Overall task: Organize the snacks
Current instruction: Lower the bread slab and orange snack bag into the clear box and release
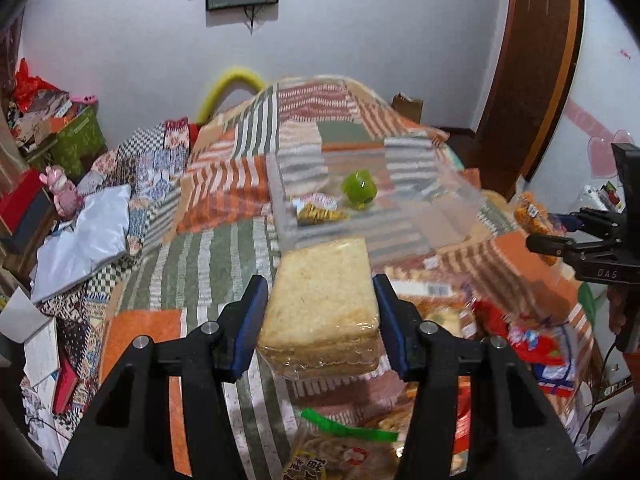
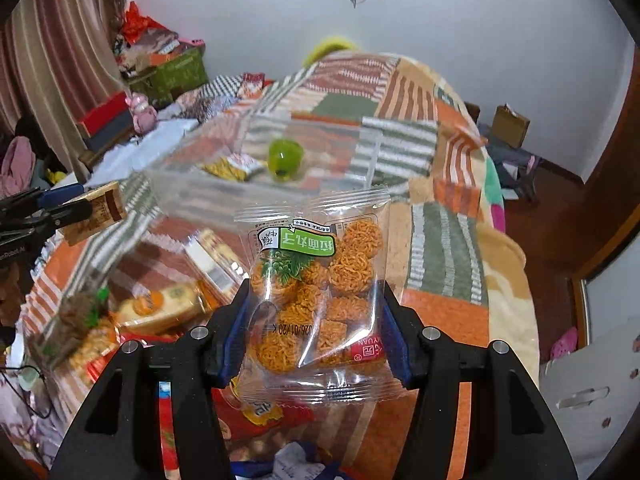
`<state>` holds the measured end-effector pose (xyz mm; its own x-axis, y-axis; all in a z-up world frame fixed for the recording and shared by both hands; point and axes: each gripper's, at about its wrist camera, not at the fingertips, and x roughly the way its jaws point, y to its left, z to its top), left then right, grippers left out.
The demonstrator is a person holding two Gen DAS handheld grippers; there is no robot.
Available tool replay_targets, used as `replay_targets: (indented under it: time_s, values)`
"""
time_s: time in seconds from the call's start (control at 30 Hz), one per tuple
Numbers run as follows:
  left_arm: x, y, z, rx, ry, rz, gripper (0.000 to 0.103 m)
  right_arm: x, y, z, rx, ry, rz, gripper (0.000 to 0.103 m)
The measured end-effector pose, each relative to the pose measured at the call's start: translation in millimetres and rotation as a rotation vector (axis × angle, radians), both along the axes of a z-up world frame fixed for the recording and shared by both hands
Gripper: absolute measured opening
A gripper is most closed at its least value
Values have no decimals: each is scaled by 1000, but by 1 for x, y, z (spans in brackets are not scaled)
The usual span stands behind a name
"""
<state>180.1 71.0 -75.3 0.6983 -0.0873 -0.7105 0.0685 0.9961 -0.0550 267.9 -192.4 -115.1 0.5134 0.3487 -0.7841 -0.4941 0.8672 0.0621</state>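
Observation:
My left gripper (image 1: 320, 320) is shut on a wrapped sandwich of pale bread (image 1: 324, 304) and holds it above the bed. My right gripper (image 2: 314, 328) is shut on a clear bag of orange noodle balls (image 2: 320, 292) with a green label. A clear plastic box (image 1: 452, 200) lies on the patchwork quilt ahead of both grippers; it also shows in the right wrist view (image 2: 192, 196). Inside it are a green jelly cup (image 1: 359, 192) and a small yellow snack packet (image 1: 318, 210). In the left wrist view the right gripper (image 1: 560, 246) shows at the right edge.
A pile of loose snack packets (image 1: 500, 340) lies on the quilt (image 1: 224, 248) below and between the grippers, also in the right wrist view (image 2: 160, 308). Boxes, a pink toy (image 1: 62, 194) and clutter stand left of the bed. A wooden door (image 1: 532, 68) is at the right.

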Motion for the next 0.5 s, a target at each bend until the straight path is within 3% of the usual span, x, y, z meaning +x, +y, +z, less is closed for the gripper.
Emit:
replay_targets:
  time_s: [0.27,0.5]
  values:
    - [24,-10,22,1,-60,-10,53,18,14,18,49,-44,-4,54]
    - [61,-15,23,-14,-51,-5,53,49,33,26,87,-59,-6,54]
